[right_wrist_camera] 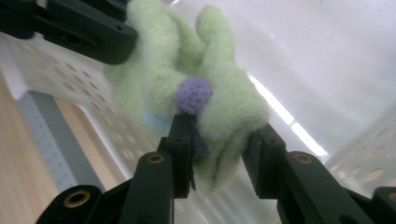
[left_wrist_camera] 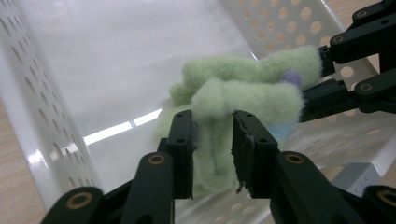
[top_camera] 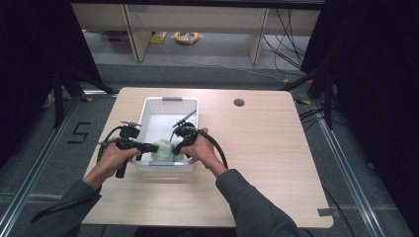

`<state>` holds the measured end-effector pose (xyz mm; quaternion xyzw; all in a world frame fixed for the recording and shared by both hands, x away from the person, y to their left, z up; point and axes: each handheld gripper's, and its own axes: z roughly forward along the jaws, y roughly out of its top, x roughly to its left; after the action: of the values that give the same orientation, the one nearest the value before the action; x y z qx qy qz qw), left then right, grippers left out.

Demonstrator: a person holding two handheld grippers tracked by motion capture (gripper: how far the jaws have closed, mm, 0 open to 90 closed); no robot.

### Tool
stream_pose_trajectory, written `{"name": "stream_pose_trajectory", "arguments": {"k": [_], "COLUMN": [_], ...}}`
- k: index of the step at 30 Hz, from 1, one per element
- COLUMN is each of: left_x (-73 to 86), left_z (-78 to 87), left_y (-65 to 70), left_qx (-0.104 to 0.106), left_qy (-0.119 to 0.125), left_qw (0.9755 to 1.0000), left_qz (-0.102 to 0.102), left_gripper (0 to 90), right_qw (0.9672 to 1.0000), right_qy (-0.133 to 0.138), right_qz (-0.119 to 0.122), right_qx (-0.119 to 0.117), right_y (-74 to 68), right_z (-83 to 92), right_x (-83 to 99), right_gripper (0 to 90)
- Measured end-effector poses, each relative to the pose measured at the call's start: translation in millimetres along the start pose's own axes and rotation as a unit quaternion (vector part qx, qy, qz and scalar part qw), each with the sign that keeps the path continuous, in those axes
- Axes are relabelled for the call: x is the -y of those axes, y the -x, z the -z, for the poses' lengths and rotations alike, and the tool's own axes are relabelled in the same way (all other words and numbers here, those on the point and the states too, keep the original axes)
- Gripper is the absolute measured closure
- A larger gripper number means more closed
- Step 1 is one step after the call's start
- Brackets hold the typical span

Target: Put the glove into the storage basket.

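A fluffy pale green plush toy (top_camera: 163,150) with a small purple pompom (right_wrist_camera: 193,94) hangs over the near end of a white perforated basket (top_camera: 148,110). My left gripper (left_wrist_camera: 213,140) is shut on one fold of the green plush toy (left_wrist_camera: 243,93). Opposite it, my right gripper (right_wrist_camera: 218,144) is shut on another part of the green plush toy (right_wrist_camera: 187,60), just below the pompom. In the high view the left gripper (top_camera: 153,147) and right gripper (top_camera: 174,148) face each other across the toy. A bit of light blue shows under the plush.
The basket sits on a light wooden table (top_camera: 257,148) with a round cable hole (top_camera: 239,102) at the back right. Black curtains flank the table. Behind it are a grey floor, table legs and cables.
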<state>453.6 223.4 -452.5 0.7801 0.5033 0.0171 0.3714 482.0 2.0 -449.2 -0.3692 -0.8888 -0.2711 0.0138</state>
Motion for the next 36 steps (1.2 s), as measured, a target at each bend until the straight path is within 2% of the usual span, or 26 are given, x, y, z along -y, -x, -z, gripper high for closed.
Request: {"name": "stream_pose_trajectory", "arguments": {"k": [1, 10, 14, 15, 18, 22, 24, 25, 27, 28, 30, 36], "left_x": [0.0, -5.1, -5.8, -6.0, -5.9, -5.3, -4.7, -4.5, -4.0, -3.4, -2.7, -0.7], "left_z": [0.3, 9.6, 11.5, 13.2, 14.4, 16.1, 17.3, 18.0, 20.7, 21.3, 25.4, 32.0], "left_y": [0.6, 3.7, 6.1, 5.4, 6.6, 10.4, 13.8, 14.6, 16.5, 19.1, 22.1, 32.5], "left_qx": [0.0, 0.0, -0.003, 0.0, 0.004, 0.008, 0.011, 0.013, 0.016, 0.017, 0.018, 0.025], "left_qy": [0.004, 0.018, 0.027, 0.02, 0.023, 0.038, 0.044, 0.046, 0.042, 0.051, 0.05, 0.062], "left_qw": [1.0, 0.9998, 0.9996, 0.9998, 0.9997, 0.9993, 0.9989, 0.9989, 0.999, 0.9986, 0.9986, 0.9978], "left_qz": [0.002, -0.005, 0.001, -0.008, -0.006, 0.0, 0.005, 0.004, -0.005, 0.002, -0.006, 0.001], "left_gripper": [67.0, 64.2, 62.8, 62.0, 59.4, 54.8, 53.1, 52.4, 51.7, 51.1, 49.5, 41.5], "right_qw": [0.9999, 0.9986, 0.9984, 0.998, 0.9973, 0.9981, 0.9976, 0.9981, 0.9977, 0.9978, 0.9976, 0.9971], "right_qy": [-0.004, -0.012, -0.01, -0.008, -0.004, 0.013, 0.023, 0.025, 0.032, 0.035, 0.04, 0.055], "right_qz": [0.006, 0.039, 0.041, 0.045, 0.051, 0.041, 0.05, 0.041, 0.044, 0.041, 0.04, 0.041], "right_qx": [0.009, 0.033, 0.038, 0.042, 0.052, 0.043, 0.041, 0.04, 0.039, 0.04, 0.04, 0.033], "right_y": [0.4, -2.4, -3.2, -3.8, -5.6, -7.6, -6.4, -7.1, -5.4, -5.1, -4.0, 0.1], "right_z": [-0.4, 0.8, 4.5, 6.0, 10.3, 19.3, 24.9, 27.7, 32.7, 35.6, 41.0, 55.0], "right_x": [0.1, -1.1, -2.7, -3.0, -3.8, -3.2, -2.4, -1.6, -0.8, 0.1, 2.6, 10.1], "right_gripper": [63.9, 54.6, 50.9, 50.1, 47.6, 45.6, 45.5, 45.4, 45.0, 44.9, 44.6, 44.0]}}
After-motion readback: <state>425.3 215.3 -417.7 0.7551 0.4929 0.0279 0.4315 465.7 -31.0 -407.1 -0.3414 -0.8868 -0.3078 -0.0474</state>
